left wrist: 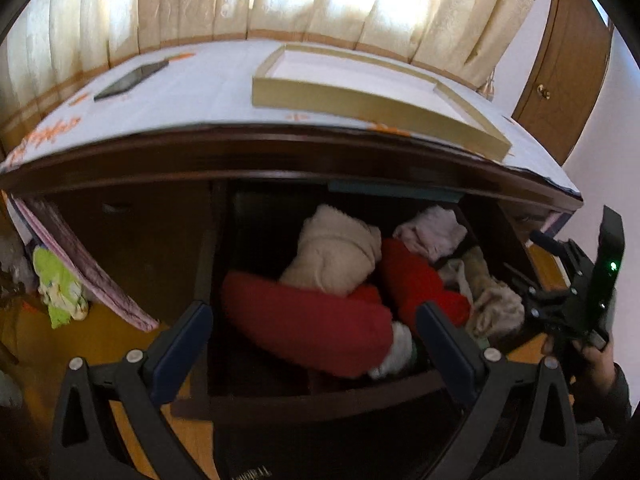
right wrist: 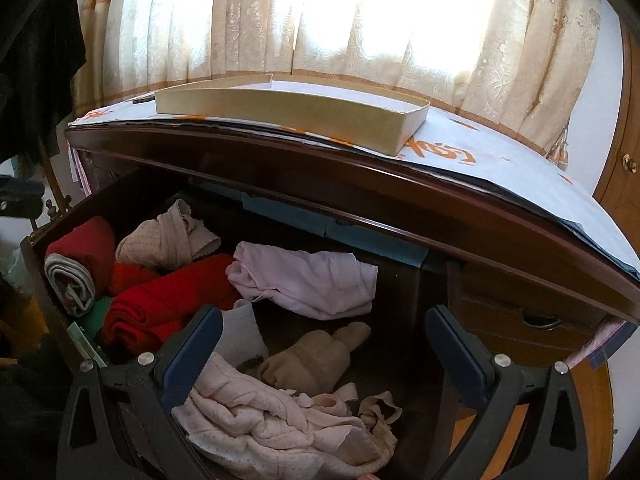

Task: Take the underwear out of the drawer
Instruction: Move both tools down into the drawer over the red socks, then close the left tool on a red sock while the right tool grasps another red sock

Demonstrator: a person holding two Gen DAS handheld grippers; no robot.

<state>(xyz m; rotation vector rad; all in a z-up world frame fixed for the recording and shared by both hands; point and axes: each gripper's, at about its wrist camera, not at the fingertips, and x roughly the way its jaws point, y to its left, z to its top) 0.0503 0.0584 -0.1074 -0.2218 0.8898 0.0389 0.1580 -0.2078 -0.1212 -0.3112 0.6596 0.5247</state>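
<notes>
Dark wooden dresser, one drawer [right wrist: 52, 264] pulled out and full of folded and rolled clothing. Both grippers hover above it, neither touching anything.

Left gripper [left wrist: 314, 330]: jaws spread wide, empty, blue-padded fingers [left wrist: 182, 346] framing the left part of the drawer. Directly between them lies a long red roll [left wrist: 308, 326] with a white end. A cream fleece bundle [left wrist: 334, 256] rests on top of it, toward the back. A second red roll [left wrist: 416, 280] sits just right of that.

Right gripper [right wrist: 324, 350]: jaws likewise wide apart, holding nothing. In the left wrist view it shows at the far right edge, a hand [left wrist: 600, 364] wrapped round its grip and a green light lit on its body.

Underwear in the drawer, seen from the right wrist: a pale pink dotted piece [right wrist: 276, 428], crumpled, at the front edge and partly beneath the right gripper's left finger; a lilac pair [right wrist: 308, 280] lying loose toward the back centre; a pinkish dotted bundle [right wrist: 168, 240] at the back left. A tan rolled item [right wrist: 316, 360], possibly socks, lies just behind the pale pink dotted piece. A grey-and-white roll [right wrist: 68, 280] is tucked into the left corner against a red garment.

On the dresser top: white paper with orange print [right wrist: 500, 164], and on it a shallow beige box lid [right wrist: 304, 114], open side up. A dark flat device [left wrist: 130, 80] lies further left. Sunlit patterned curtains [right wrist: 360, 20] hang behind.
</notes>
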